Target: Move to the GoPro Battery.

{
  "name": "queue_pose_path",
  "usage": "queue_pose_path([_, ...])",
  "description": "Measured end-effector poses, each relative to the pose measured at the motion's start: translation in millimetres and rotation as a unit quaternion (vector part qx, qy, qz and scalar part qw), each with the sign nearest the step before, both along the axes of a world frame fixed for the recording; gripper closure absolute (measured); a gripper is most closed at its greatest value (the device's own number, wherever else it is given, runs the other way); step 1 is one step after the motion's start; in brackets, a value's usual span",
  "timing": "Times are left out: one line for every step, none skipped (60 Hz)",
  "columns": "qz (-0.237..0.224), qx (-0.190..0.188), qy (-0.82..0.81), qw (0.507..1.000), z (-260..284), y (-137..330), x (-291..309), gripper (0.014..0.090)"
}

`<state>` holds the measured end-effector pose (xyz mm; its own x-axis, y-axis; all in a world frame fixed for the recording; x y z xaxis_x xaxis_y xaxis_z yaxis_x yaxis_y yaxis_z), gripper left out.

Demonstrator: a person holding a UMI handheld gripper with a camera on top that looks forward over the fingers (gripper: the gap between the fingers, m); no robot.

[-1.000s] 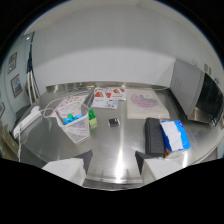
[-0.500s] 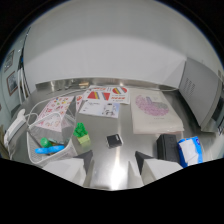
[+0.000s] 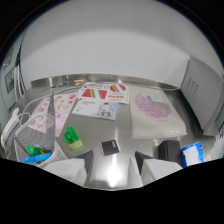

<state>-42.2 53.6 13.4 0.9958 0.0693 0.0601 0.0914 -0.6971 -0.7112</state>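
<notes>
The steel table (image 3: pixel 150 85) spread before you, with a pink-patterned sheet (image 3: pixel 154 114) at one o'clock and a printed leaflet (image 3: pixel 100 100) at eleven. Your gripper (image 3: pixel 114 170) had its jaws apart. The GoPro Battery (image 3: pixel 109 147) lay at twelve o'clock, just ahead of the gap, green blocks (image 3: pixel 73 136) beside it at ten.

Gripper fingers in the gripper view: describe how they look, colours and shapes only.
The gripper shows as two blocky fingers, pale grey to white on their outer faces and dark grey on the inner faces. One finger and the other end in blunt, angled tips. No cables, markings, hand or sleeve are visible. The fingers stand apart with bare metal table between them.
</notes>
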Motion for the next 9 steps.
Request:
queue_pose_path([0.000,0.000,-0.001,1.000,0.1,0.2,0.2,0.0228])
queue_pose_path([0.000,0.001,-0.001,1.000,0.1,0.3,0.4,0.0229])
queue_pose_path([0.000,0.001,-0.002,1.000,-0.1,0.5,0.4,0.0229])
queue_pose_path([0.000,0.002,-0.002,1.000,0.1,0.5,0.6,0.0230])
queue_pose_path([0.000,0.002,-0.002,1.000,0.2,0.6,0.5,0.0229])
queue_pose_path([0.000,0.001,-0.001,1.000,0.2,0.5,0.3,0.0230])
queue_pose_path([0.000,0.001,0.000,1.000,0.2,0.5,0.2,0.0229])
queue_pose_path([0.000,0.001,0.000,1.000,0.2,0.4,0.3,0.0229])
queue_pose_path([-0.001,0.001,0.000,1.000,0.2,0.2,0.3,0.0229])
